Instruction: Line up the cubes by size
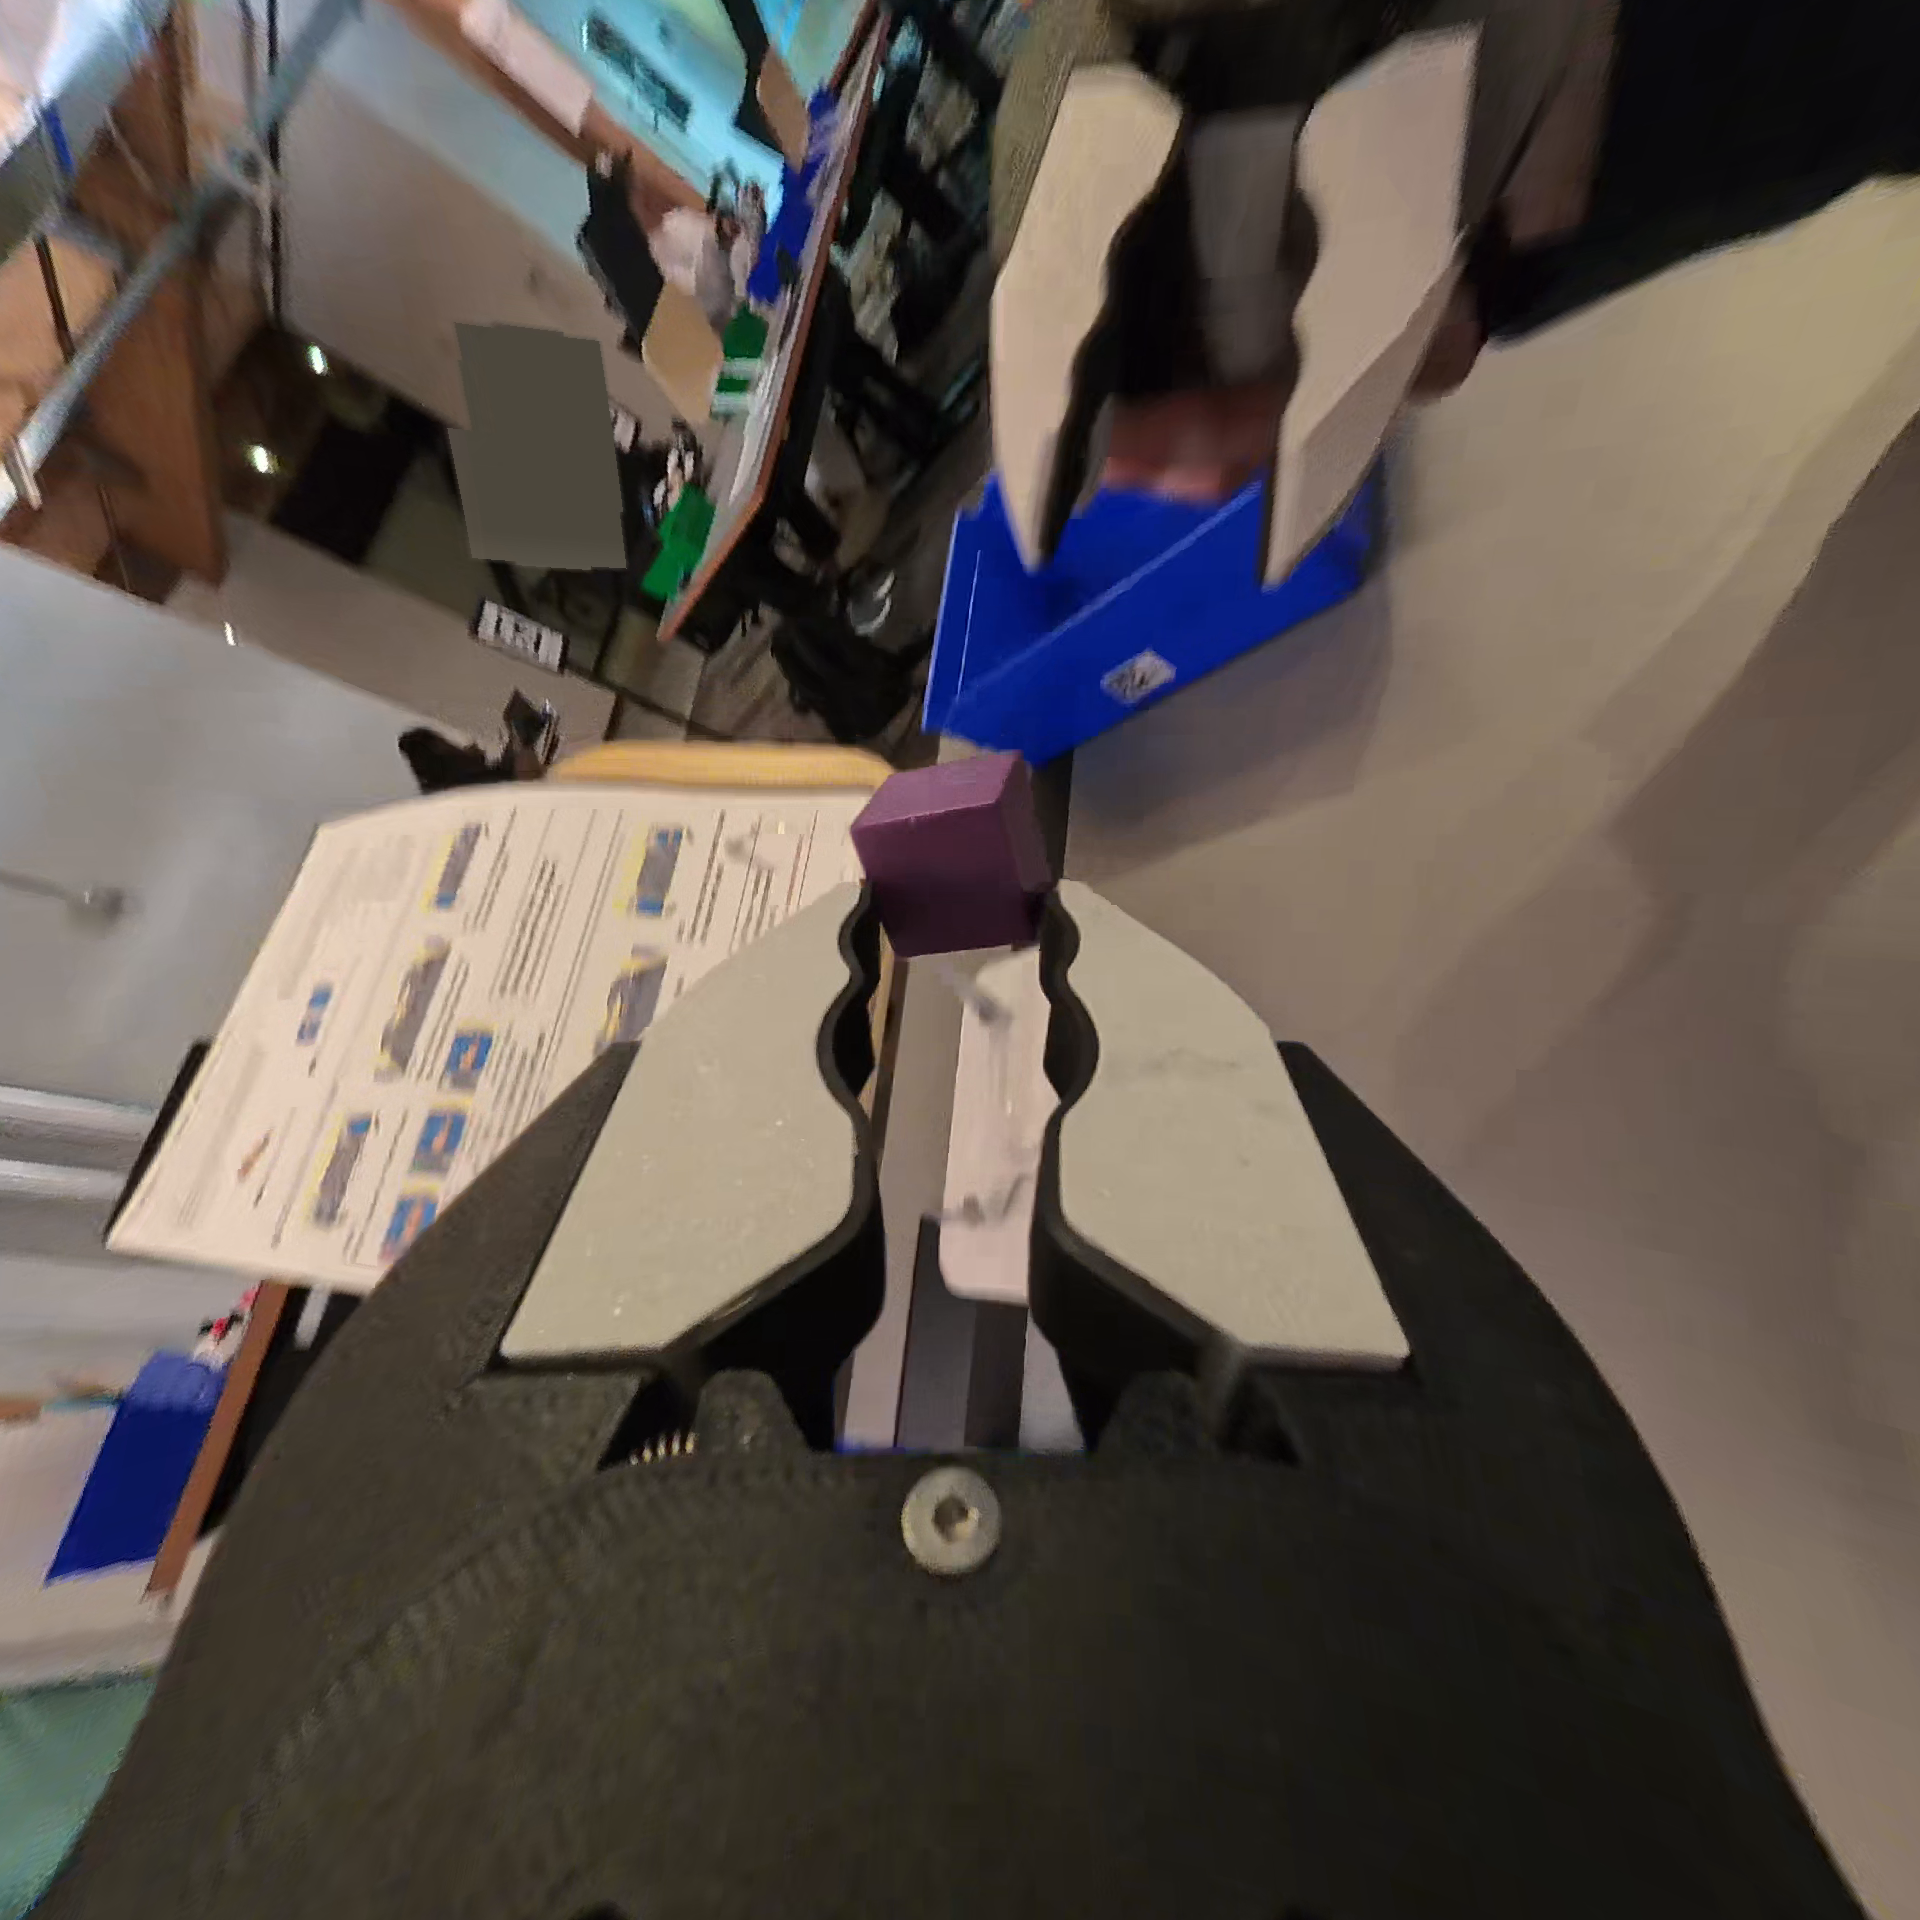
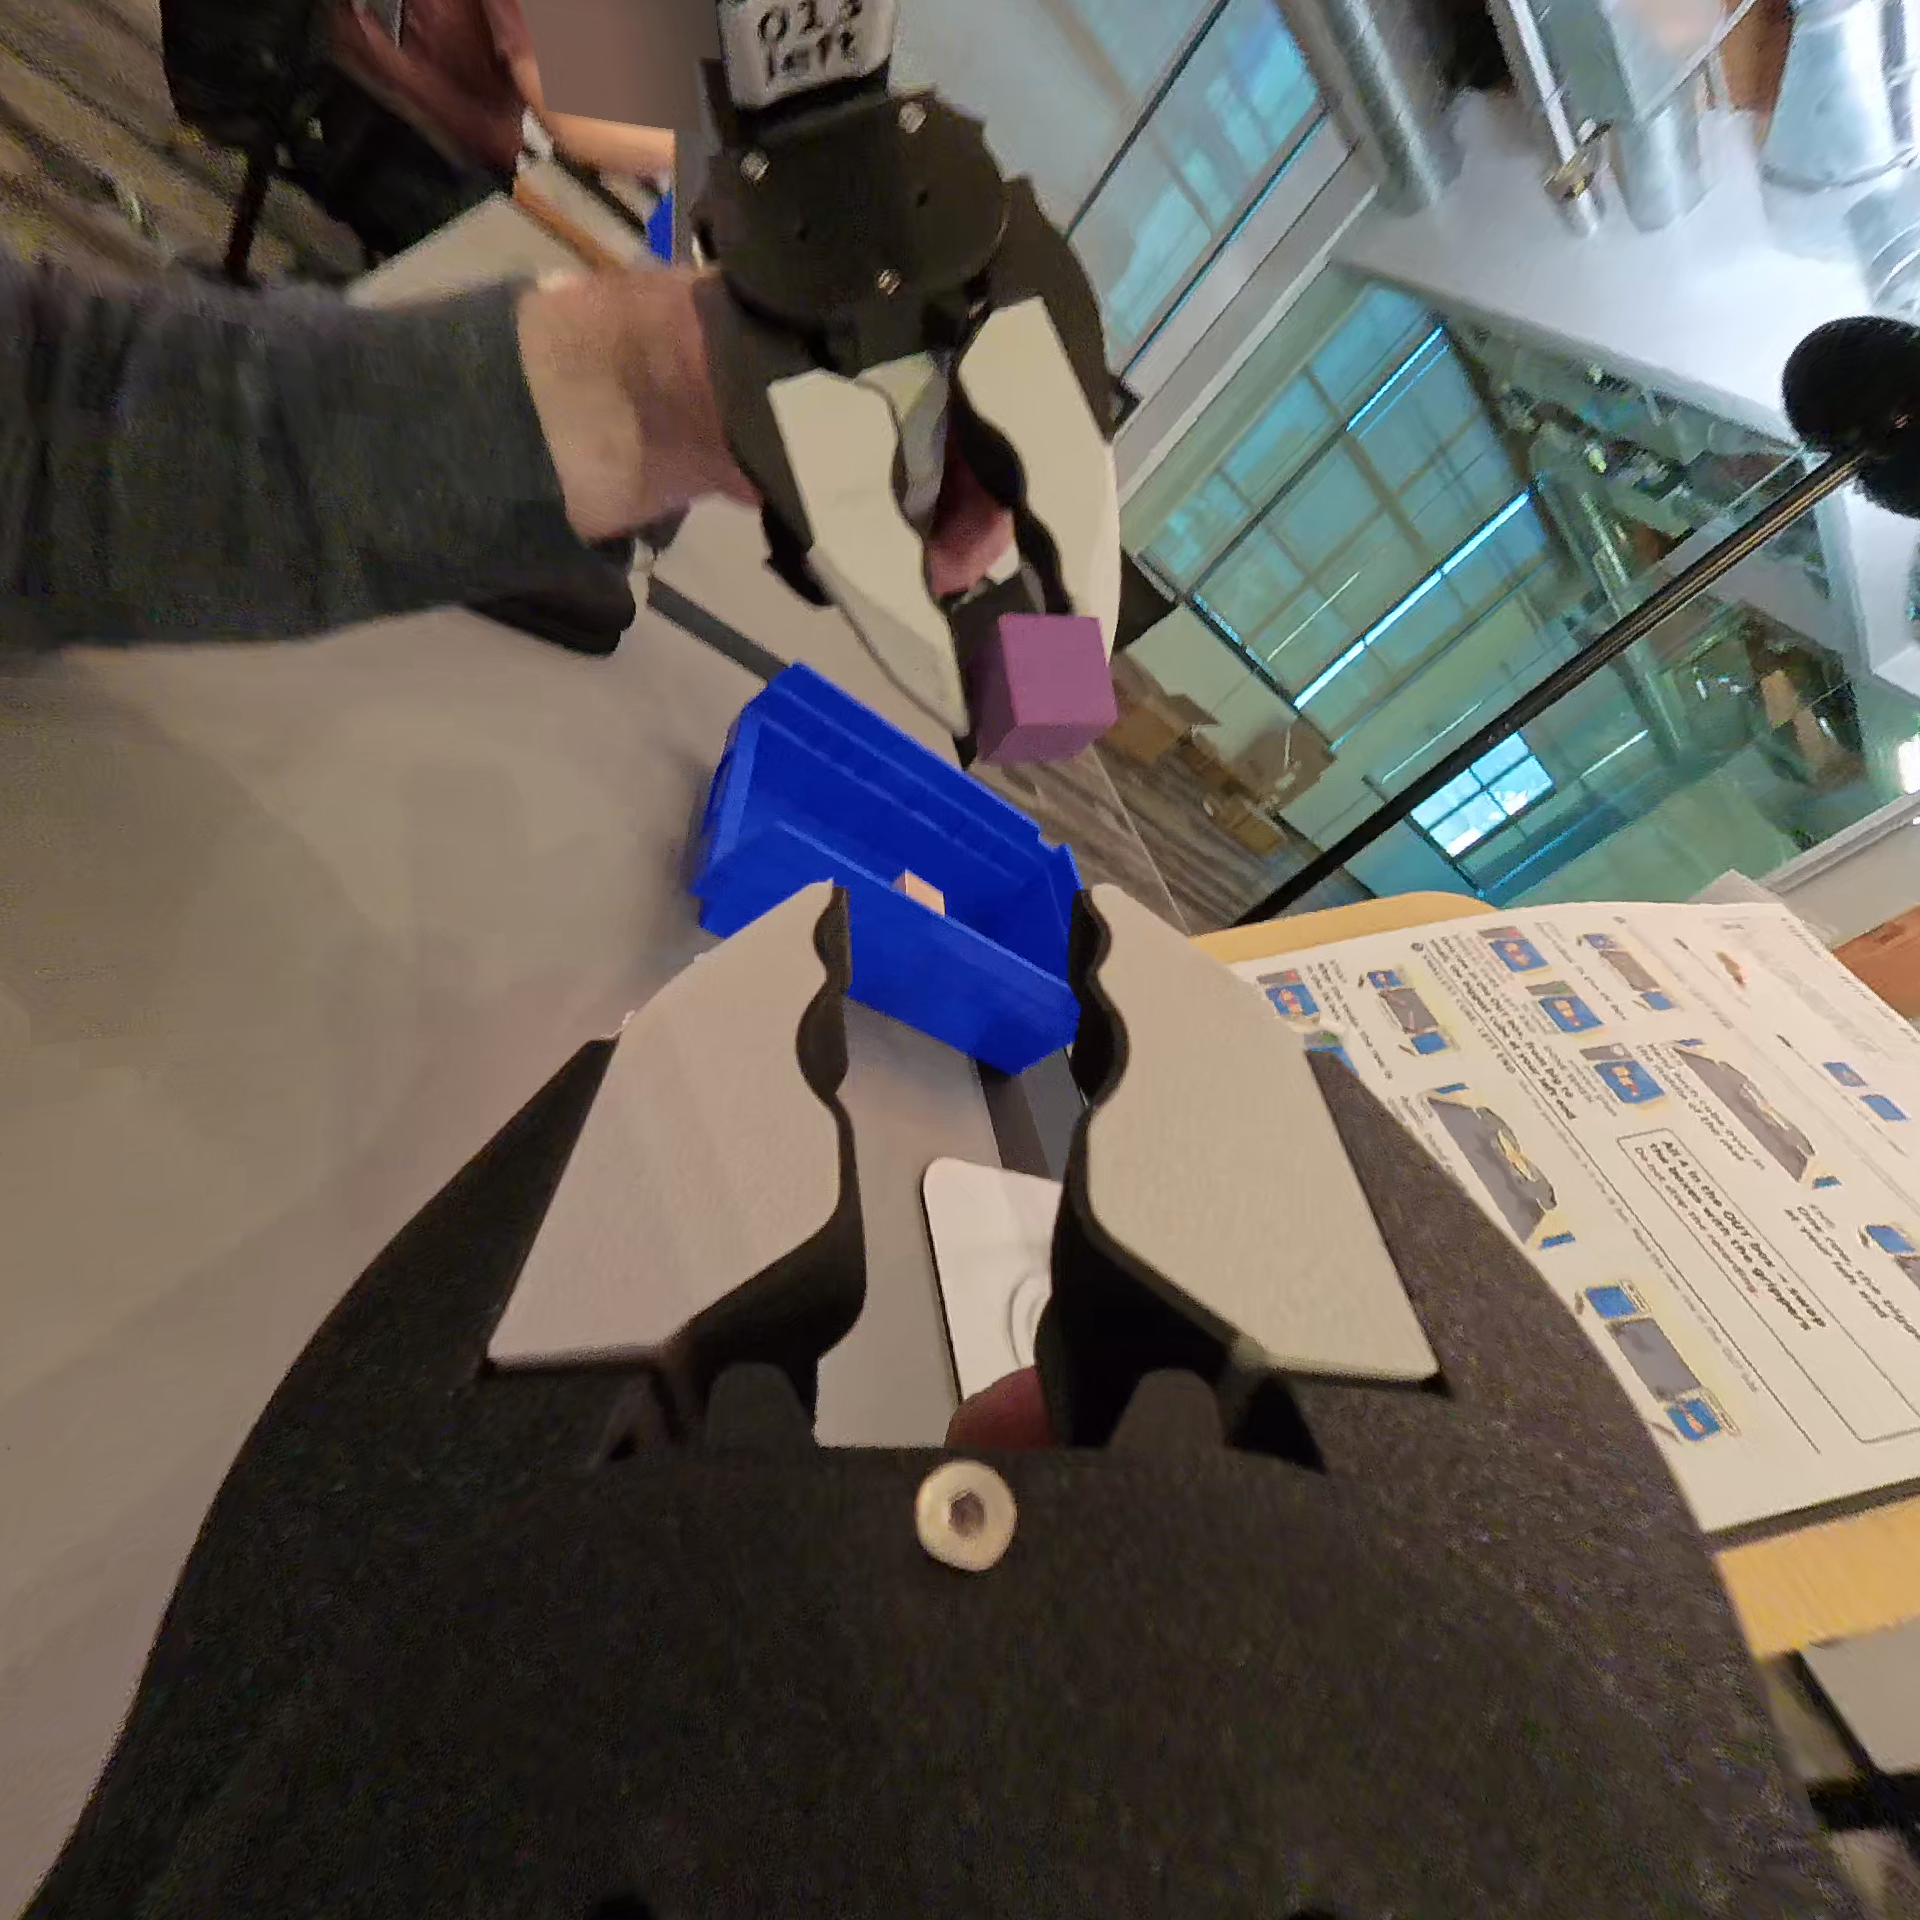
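Observation:
My left gripper [image 1: 954, 914] is shut on a purple cube [image 1: 951, 854], which sticks out past its fingertips. The right wrist view shows the same gripper [image 2: 1023, 691] holding the purple cube [image 2: 1044, 688] in the air above a blue bin [image 2: 883, 852]. A small tan cube [image 2: 920, 891] lies inside the bin. My right gripper [image 2: 956, 925] is open and empty, with the bin's near wall showing between its fingers. In the left wrist view the right gripper [image 1: 1153, 551] hangs over the blue bin [image 1: 1122, 634].
The bin stands on a grey table [image 2: 312, 883]. A printed instruction sheet [image 2: 1662, 1164] on a wooden board lies beside the table; it also shows in the left wrist view [image 1: 499, 1018]. A white card [image 2: 987, 1268] lies under my right gripper. A person's sleeve [image 2: 260, 457] reaches in from the left. Spacing between my two grippers at the tips: around 8 centimeters.

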`<control>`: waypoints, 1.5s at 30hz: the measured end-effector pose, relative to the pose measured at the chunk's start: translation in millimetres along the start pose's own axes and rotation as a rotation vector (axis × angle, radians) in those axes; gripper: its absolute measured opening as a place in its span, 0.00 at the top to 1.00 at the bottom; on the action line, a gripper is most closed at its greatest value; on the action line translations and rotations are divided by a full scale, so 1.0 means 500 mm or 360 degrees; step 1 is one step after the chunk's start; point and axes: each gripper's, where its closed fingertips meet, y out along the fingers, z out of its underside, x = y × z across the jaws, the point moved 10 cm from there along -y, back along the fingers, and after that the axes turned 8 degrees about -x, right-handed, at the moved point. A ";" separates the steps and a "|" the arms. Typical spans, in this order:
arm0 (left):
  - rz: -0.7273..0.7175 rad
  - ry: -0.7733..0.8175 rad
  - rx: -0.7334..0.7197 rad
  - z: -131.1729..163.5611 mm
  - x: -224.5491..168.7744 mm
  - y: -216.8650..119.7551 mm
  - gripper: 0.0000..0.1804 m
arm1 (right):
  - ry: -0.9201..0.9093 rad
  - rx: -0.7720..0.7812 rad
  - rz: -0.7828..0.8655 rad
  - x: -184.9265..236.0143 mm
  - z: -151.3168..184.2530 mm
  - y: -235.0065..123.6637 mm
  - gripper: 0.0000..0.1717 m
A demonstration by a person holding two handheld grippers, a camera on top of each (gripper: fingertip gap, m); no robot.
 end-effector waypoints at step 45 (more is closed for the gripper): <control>0.0075 0.0165 -0.0436 -0.111 -0.054 0.062 0.84 | 0.0141 -0.0429 -0.0036 0.003 -0.044 -0.019 0.84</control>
